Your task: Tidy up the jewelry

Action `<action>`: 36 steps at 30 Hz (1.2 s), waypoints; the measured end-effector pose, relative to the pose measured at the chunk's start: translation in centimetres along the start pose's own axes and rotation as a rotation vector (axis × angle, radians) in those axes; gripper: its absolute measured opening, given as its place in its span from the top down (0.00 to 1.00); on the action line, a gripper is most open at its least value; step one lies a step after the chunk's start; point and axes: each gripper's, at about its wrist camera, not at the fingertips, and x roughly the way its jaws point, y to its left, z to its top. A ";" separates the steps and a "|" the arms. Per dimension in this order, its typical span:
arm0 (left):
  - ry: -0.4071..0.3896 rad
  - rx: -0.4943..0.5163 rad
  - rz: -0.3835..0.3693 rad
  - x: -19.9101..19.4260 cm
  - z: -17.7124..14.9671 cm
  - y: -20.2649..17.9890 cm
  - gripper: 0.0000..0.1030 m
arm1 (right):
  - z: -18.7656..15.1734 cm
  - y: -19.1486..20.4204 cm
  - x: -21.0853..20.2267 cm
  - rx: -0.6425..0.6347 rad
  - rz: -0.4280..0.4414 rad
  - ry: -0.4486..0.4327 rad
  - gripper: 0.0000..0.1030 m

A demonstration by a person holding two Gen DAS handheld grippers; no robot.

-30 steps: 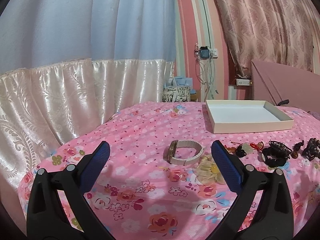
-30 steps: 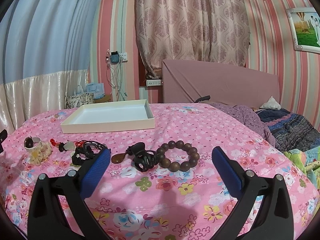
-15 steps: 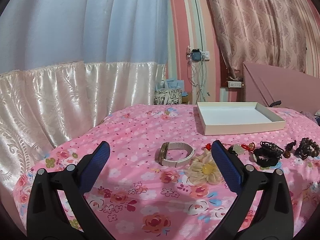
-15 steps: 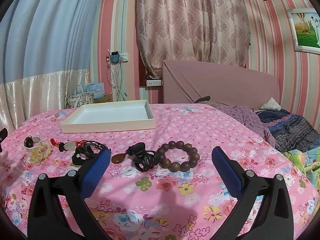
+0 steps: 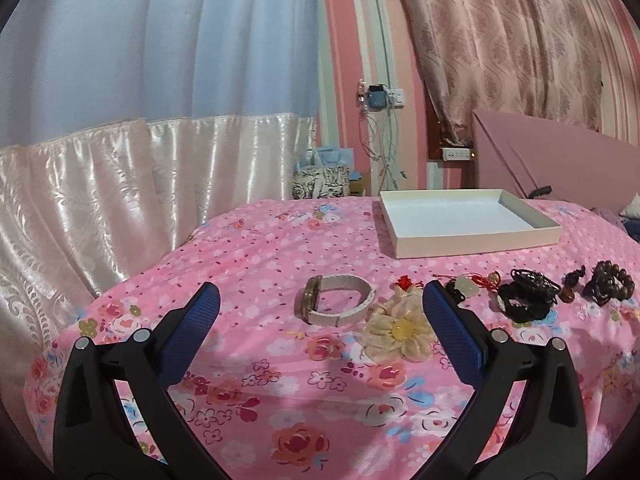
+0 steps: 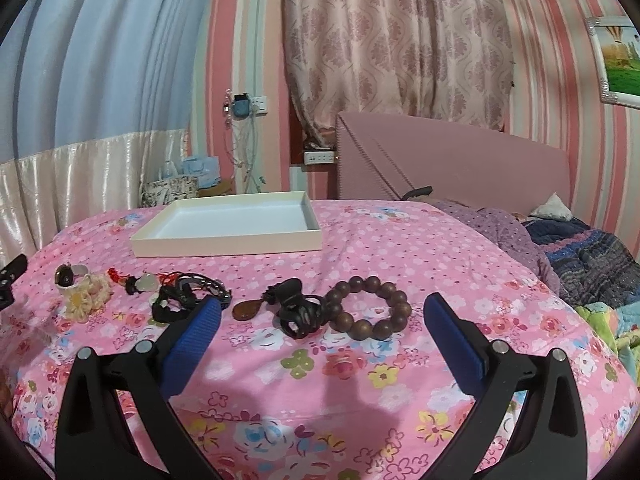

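Note:
Jewelry lies in a row on a pink floral bedspread. In the left wrist view, a watch with a pale band and a cream flower brooch lie just ahead of my open, empty left gripper. A white shallow tray sits behind them. In the right wrist view, a brown bead bracelet, a black hair clip and a brown pendant lie ahead of my open, empty right gripper. The tray stands further back on the left.
A black tangled bracelet and a red-corded jade pendant lie at left. Satin curtains hang past the bed's left edge. A pink headboard and rumpled bedding are at right.
The left wrist view has shifted: the watch, brooch and tray now sit further left and lower in it. The right gripper has barely moved. Both stay open.

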 end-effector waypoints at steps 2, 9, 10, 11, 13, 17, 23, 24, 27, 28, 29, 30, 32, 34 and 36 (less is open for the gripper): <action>0.015 -0.001 -0.050 0.3 0.0 0.1 0.03 | 0.1 -0.2 -0.3 0.026 0.036 -0.047 0.02; 0.000 -0.046 -0.129 0.4 0.2 0.9 0.03 | 0.6 0.5 1.6 -0.011 0.055 0.028 0.02; 0.000 -0.049 -0.154 0.4 0.2 0.9 0.03 | 0.6 0.4 1.8 0.011 0.074 0.049 0.02; 0.006 -0.053 -0.175 0.5 0.3 0.8 0.03 | 0.5 0.3 2.3 0.031 0.099 0.089 0.02; 0.016 -0.047 -0.204 0.5 0.4 0.5 0.03 | 0.2 0.2 3.0 0.071 0.135 0.141 0.02; 0.055 -0.047 -0.185 1.1 0.4 -0.5 0.03 | -0.3 0.5 3.8 0.108 0.143 0.178 0.02; 0.122 -0.064 -0.232 2.9 0.2 -0.8 0.03 | -0.3 0.9 5.1 0.072 0.114 0.230 0.02; 0.136 -0.047 -0.216 3.3 0.2 -1.2 0.03 | -0.2 0.9 5.3 0.071 0.116 0.239 0.02; 0.177 -0.028 -0.213 4.2 0.0 -2.0 0.03 | 0.0 1.4 5.7 0.058 0.122 0.248 0.02; 0.190 -0.028 -0.221 4.6 0.0 -2.2 0.03 | 0.1 1.8 5.9 0.052 0.128 0.248 0.02; 0.201 -0.024 -0.218 4.9 0.0 -2.4 0.03 | 0.2 2.2 6.0 0.050 0.138 0.248 0.02; 0.216 -0.020 -0.216 5.3 0.0 -2.8 0.03 | 0.3 2.7 6.2 0.049 0.151 0.248 0.02; 0.232 -0.021 -0.224 5.8 0.0 -3.1 0.03 | 0.4 3.6 6.4 0.045 0.174 0.243 0.02; 0.256 -0.012 -0.226 6.5 0.0 -3.6 0.04 | 0.5 4.8 6.7 0.036 0.198 0.242 0.02; 0.281 -0.004 -0.234 7.2 -0.2 -4.1 0.09 | 0.6 5.7 7.0 0.030 0.212 0.239 0.02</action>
